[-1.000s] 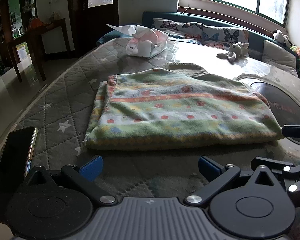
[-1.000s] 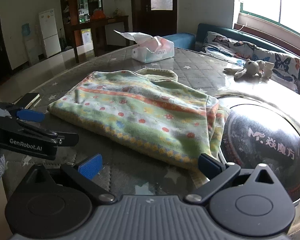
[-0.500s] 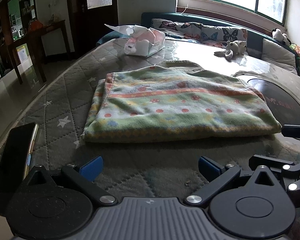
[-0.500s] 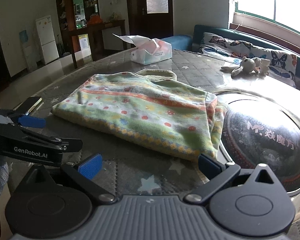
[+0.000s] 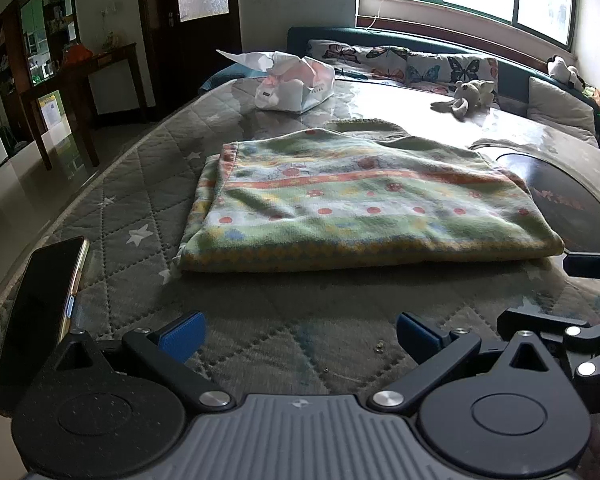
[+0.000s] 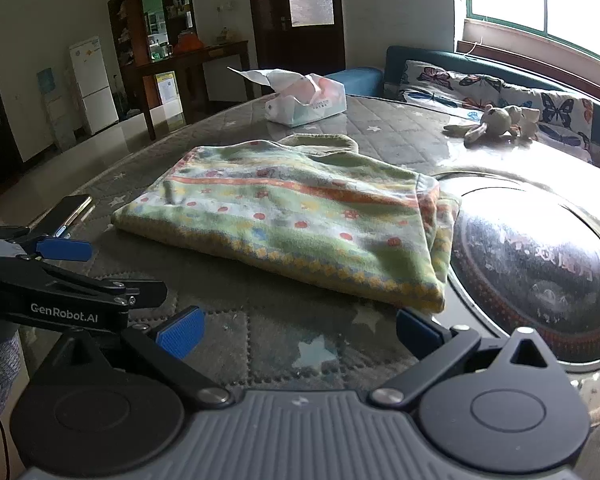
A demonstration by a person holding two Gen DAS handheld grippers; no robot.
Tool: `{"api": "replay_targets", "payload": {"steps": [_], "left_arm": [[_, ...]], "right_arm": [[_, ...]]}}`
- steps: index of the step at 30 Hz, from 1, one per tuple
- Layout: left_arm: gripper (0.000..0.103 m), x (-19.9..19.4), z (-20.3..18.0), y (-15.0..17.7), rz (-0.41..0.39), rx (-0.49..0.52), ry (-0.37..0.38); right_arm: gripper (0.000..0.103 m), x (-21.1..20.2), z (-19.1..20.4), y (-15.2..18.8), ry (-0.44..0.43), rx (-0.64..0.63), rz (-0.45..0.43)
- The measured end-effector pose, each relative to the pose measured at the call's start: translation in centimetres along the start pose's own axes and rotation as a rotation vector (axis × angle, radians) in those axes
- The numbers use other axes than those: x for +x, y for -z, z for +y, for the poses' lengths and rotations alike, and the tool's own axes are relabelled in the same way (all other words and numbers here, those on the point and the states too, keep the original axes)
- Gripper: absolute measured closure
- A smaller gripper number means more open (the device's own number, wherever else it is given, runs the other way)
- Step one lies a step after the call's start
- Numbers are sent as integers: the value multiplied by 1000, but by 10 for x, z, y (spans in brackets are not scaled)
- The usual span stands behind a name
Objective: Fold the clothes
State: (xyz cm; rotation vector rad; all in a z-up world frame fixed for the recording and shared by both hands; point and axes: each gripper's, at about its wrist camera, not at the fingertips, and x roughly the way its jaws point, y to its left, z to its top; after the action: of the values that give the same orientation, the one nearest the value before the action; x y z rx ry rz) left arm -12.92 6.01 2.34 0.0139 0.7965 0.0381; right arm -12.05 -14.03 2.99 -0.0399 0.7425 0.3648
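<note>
Sitting folded on the quilted desk (image 5: 140,184), the striped garment (image 5: 360,208) looks done, its right edge overlapping the dark round turntable (image 6: 540,264). Both tools have backed off from a second ago, so the fold reads as finished. Left tool (image 5: 300,334) and right tool (image 6: 300,332) hang apart, holding nothing. Only "GenRobot.AI" on the left tool's side is readable; the turntable's lettering is too blurry.

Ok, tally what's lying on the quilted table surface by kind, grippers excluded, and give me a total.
Folded patterned garment: 1
Phone: 1
Tissue pack: 1
Plush toy: 1
Dark round inset disc: 1
Total: 5
</note>
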Motion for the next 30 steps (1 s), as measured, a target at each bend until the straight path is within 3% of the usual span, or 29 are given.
{"api": "replay_targets", "payload": {"steps": [30], "left_arm": [[0,-13,-6,14,0,18,12]], "right_arm": [[0,-11,6,13,-27,25,-12]]}}
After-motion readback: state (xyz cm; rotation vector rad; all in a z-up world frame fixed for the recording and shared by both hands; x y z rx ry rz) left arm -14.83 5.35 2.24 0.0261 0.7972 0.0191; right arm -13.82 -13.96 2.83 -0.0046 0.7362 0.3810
